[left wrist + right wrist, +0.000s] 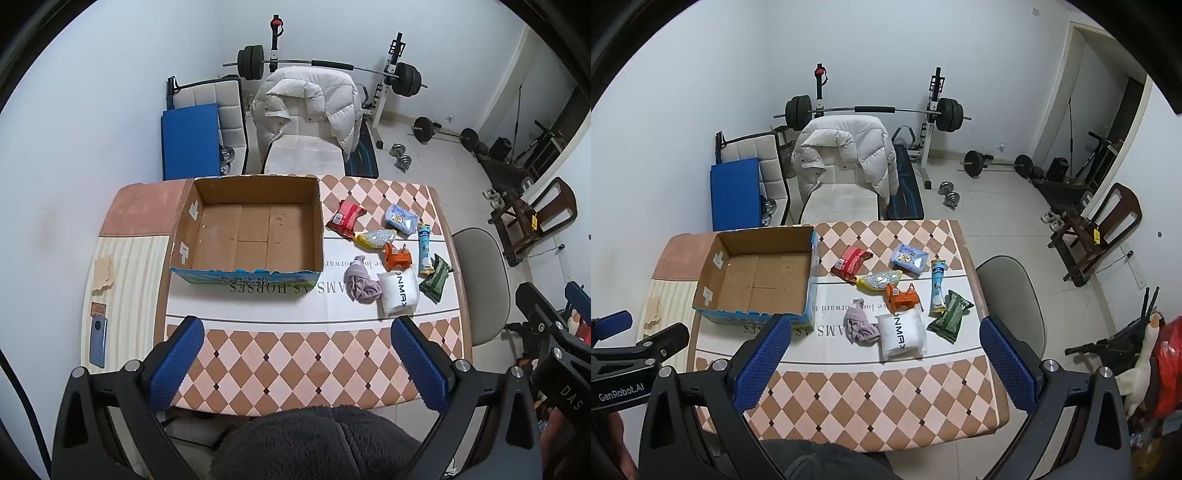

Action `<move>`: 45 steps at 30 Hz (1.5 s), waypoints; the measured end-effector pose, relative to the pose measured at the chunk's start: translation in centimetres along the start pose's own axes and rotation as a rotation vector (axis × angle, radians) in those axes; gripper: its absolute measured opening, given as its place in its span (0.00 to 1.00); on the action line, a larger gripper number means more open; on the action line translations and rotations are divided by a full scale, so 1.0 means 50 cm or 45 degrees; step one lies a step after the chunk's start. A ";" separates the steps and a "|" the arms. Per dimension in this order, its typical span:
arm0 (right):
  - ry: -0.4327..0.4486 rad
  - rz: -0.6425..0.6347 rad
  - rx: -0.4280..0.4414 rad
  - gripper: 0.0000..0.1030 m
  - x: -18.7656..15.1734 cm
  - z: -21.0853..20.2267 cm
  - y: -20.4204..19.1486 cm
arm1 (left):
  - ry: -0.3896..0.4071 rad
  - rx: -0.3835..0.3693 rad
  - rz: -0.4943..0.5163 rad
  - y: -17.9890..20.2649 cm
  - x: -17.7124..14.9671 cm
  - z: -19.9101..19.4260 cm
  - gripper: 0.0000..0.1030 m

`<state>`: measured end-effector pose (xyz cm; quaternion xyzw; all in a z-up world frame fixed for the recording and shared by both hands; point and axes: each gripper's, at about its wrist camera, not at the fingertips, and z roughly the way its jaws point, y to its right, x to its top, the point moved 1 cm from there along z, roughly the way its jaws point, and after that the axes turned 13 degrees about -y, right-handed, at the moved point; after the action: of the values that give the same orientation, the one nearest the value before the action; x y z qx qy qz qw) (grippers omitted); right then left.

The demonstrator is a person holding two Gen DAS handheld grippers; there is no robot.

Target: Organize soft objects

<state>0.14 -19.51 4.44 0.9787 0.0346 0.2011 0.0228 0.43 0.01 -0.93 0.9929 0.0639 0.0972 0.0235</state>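
- We hold the left gripper [295, 354] and right gripper [882, 354] above the near desk [295, 369] edge, jaws spread wide, grasping nothing.
- Cardboard box [251, 229] stands empty at left, apparently ready for filling.
- Soft packets [901, 299] cluster just right of it, within reach.

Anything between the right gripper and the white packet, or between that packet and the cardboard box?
Nothing visible. The open right gripper hangs above bare tablecloth short of the white plastic packet. The crumpled mauve cloth lies beside its path to the empty brown cardboard box.

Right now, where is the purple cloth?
The purple cloth lies on the table, right of the cardboard box, touching the white pack.
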 end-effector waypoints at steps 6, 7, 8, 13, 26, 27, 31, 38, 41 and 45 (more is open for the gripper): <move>-0.005 -0.005 -0.003 1.00 0.000 0.000 0.001 | 0.007 0.002 -0.006 -0.004 0.002 -0.001 1.00; -0.004 -0.005 -0.006 1.00 -0.001 0.000 0.000 | 0.008 0.004 -0.007 -0.004 0.002 -0.001 1.00; -0.004 -0.005 -0.007 1.00 -0.001 0.000 0.000 | 0.010 0.007 -0.006 -0.004 0.002 -0.001 1.00; -0.002 -0.005 0.002 1.00 0.004 -0.005 0.003 | 0.009 0.006 0.001 0.000 0.000 -0.001 1.00; 0.017 -0.012 0.022 1.00 -0.004 -0.015 0.008 | 0.027 0.013 0.009 -0.003 0.005 -0.012 1.00; 0.017 -0.015 0.018 1.00 -0.003 -0.016 0.006 | 0.029 0.015 0.006 -0.002 0.006 -0.013 1.00; 0.019 -0.011 0.014 1.00 -0.002 -0.019 0.006 | 0.037 0.011 0.010 0.008 0.016 -0.034 1.00; 0.027 -0.008 0.014 1.00 -0.004 -0.023 0.010 | 0.044 0.016 0.012 0.014 0.012 -0.035 1.00; 0.029 -0.008 0.014 1.00 -0.003 -0.024 0.009 | 0.051 0.019 0.010 0.016 0.013 -0.036 1.00; 0.032 -0.005 0.017 1.00 -0.004 -0.025 0.010 | 0.055 0.021 0.009 0.014 0.015 -0.039 1.00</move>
<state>-0.49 -19.99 5.56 0.9762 0.0382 0.2131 0.0162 0.89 -0.51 1.14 0.9910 0.0617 0.1183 0.0138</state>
